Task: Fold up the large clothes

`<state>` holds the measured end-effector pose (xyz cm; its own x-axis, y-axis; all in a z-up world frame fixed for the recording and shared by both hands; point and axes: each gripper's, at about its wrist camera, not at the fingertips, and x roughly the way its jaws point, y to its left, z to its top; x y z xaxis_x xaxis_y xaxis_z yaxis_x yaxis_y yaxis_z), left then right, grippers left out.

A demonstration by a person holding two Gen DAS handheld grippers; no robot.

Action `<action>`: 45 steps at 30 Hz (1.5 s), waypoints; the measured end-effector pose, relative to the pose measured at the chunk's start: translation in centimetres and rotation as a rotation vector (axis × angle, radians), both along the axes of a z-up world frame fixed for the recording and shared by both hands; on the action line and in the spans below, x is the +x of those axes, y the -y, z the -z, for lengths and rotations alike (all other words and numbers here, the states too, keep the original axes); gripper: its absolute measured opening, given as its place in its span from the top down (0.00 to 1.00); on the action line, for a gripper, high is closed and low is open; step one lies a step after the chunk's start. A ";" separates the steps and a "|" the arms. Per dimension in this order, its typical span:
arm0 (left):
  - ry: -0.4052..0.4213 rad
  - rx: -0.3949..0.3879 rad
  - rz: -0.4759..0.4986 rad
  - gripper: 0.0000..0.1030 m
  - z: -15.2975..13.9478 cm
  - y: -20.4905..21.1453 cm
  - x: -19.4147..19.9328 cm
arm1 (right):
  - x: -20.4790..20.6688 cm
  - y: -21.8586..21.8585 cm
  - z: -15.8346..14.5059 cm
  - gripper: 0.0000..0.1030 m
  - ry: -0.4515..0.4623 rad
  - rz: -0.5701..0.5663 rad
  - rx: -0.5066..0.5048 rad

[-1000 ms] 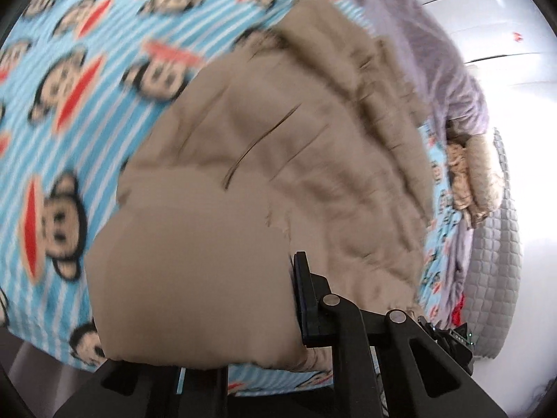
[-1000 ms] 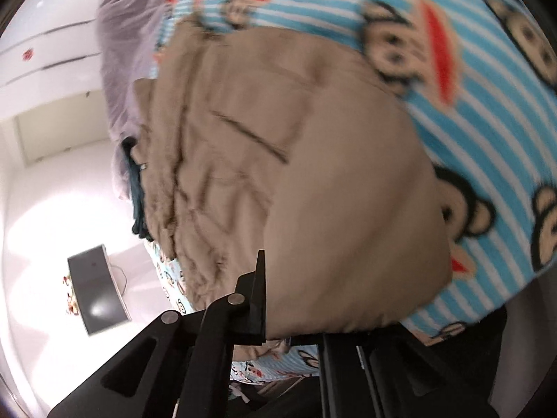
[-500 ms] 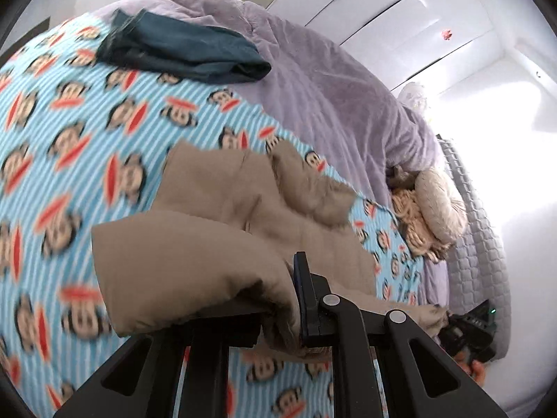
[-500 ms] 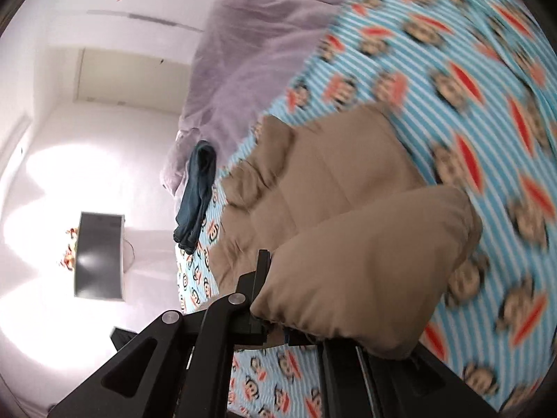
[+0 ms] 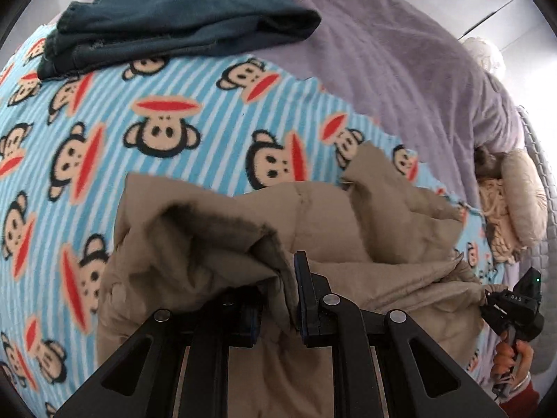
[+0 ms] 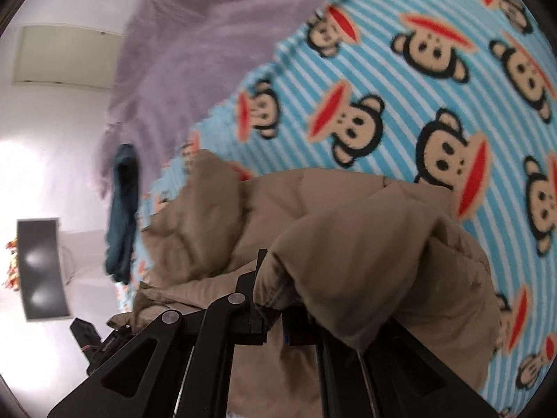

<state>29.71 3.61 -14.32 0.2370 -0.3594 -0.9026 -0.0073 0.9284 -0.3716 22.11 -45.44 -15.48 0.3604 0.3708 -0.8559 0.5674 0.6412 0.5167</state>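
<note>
A tan padded coat [image 5: 365, 230] lies bunched on a blue striped monkey-print blanket [image 5: 181, 129]. My left gripper [image 5: 278, 296] is shut on a fold of the tan coat, which drapes over its fingers. In the right wrist view the same tan coat [image 6: 365, 237] hangs over my right gripper [image 6: 275, 310], shut on another edge of it; that gripper's far finger is hidden under the cloth. The right gripper [image 5: 515, 310] also shows at the left wrist view's right edge, held by a hand. The left gripper's [image 6: 94, 345] tool shows low left in the right wrist view.
A folded dark teal garment [image 5: 181, 24] rests at the blanket's far edge, also seen as the teal garment [image 6: 122, 216]. A purple plush cover [image 5: 400, 62] spreads beyond. Cream cushions [image 5: 518, 195] lie at the right. A dark screen [image 6: 41, 268] stands beside the bed.
Both grippers have swept across the bed with the coat's edge, carrying it over the rest of the coat. The coat, earlier spread wide, now lies doubled and bunched.
</note>
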 end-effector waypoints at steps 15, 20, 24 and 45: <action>0.291 0.189 0.004 0.00 -6.5 0.4 -2.9 | 0.7 -0.4 -0.5 0.56 0.095 -0.081 -0.067; 0.340 0.238 0.106 0.04 -7.9 1.7 -4.2 | -0.4 -1.6 -4.7 0.41 0.192 -0.122 -0.170; 0.321 0.232 0.236 0.53 -6.0 4.8 -4.4 | -0.9 -5.7 -5.6 0.92 0.218 -0.286 -0.209; 0.277 0.384 0.047 0.60 5.8 3.2 3.4 | 1.7 2.3 6.0 1.00 0.088 -0.140 -0.395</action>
<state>33.06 0.45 -20.13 0.4790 -0.0280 -0.8773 0.0891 0.9959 0.0168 23.82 -47.71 -21.43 0.4075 0.0713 -0.9104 0.4257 0.8672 0.2584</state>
